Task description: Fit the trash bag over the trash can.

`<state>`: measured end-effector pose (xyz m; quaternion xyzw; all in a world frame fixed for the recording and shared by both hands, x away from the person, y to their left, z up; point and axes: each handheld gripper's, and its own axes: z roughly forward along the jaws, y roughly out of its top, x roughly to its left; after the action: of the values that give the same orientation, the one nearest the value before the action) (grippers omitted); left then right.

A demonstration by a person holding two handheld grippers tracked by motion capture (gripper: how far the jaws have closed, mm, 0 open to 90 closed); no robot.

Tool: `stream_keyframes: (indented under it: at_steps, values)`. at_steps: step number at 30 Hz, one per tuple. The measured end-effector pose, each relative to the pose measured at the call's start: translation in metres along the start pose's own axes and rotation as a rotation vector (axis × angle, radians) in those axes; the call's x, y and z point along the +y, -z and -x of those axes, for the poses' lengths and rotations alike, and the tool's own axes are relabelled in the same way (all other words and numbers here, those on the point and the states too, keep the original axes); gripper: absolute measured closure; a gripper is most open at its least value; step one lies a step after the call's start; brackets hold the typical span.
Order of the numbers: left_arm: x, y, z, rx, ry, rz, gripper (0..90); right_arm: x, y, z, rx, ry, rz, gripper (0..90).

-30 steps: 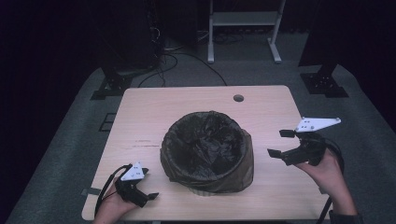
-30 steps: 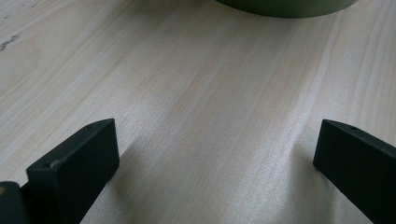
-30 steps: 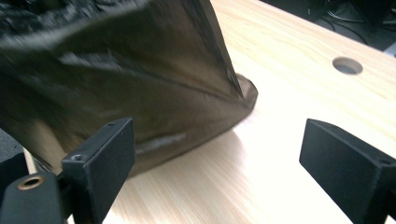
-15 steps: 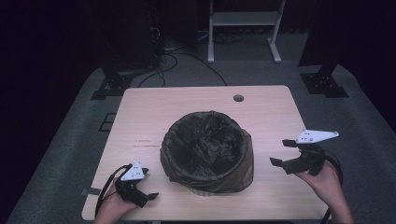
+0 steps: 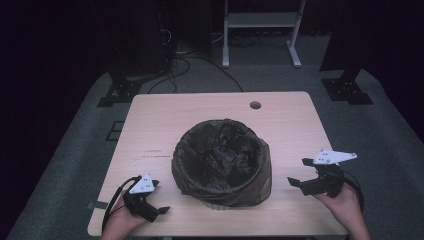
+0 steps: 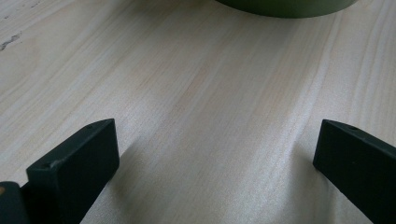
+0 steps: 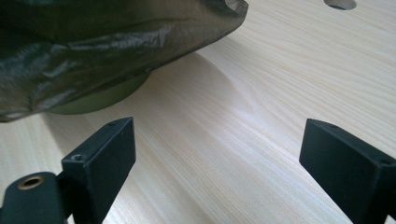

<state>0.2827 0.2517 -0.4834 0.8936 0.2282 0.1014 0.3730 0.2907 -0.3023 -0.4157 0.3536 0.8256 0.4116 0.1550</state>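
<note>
At the near left corner of the pale wooden surface (image 5: 150,130), the left gripper (image 5: 152,207) sits low in a hand (image 5: 119,226), its 2 black jaws spread wide with nothing between them. A black cable (image 5: 111,207) loops from it toward the edge of the surface. In the left gripper view the jaws stand far apart over bare wood grain, and the green base of the bin (image 6: 285,7) curves across the top edge, well ahead of the jaw tips.

In the middle of the surface stands the round bin (image 5: 222,162), lined with a dark, crinkled plastic bag (image 5: 220,150) whose rim is folded over the outside and hangs down the wall. Beyond it, near the far edge, is 1 small round hole (image 5: 255,105) in the surface.

To the right of the bin, near the right edge, the right gripper (image 5: 299,174) is held up in the other hand (image 5: 345,207), pointing left at the bin, jaws spread and empty, apart from the bag. In the right gripper view the draped bag (image 7: 107,42) hangs at upper left over the green bin base (image 7: 100,98), near the left jaw but not touching it.
</note>
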Motion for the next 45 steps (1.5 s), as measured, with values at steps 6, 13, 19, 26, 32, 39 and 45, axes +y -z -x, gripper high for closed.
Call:
stream_keyframes:
  at_steps: [6,13,19,26,32,39,45]
  values:
    - [0.000,0.000,0.000,0.000,0.000,0.000,0.0,-0.012,-0.007,0.000,0.003,-0.020,-0.020,9.2]
    - [0.000,0.000,0.000,0.000,0.000,0.000,0.0,-0.024,-0.009,0.001,-0.008,-0.035,-0.021,9.2]
    - [0.000,0.000,0.000,0.000,0.000,0.000,0.0,-0.034,-0.015,0.000,-0.030,-0.036,-0.035,9.2]
    - [0.000,0.000,0.000,0.000,0.000,0.000,0.0,-0.041,-0.026,0.000,-0.037,-0.038,-0.065,9.2]
    - [0.000,0.000,0.000,0.000,0.000,0.000,0.0,-0.047,-0.041,-0.003,-0.050,-0.027,-0.116,9.2]
    - [0.000,0.000,0.000,0.000,0.000,0.000,0.0,-0.048,-0.049,-0.008,-0.055,-0.006,-0.128,9.1]
    - [0.000,0.000,0.000,0.000,0.000,0.000,0.0,-0.050,-0.049,-0.008,-0.055,-0.010,-0.112,9.2]
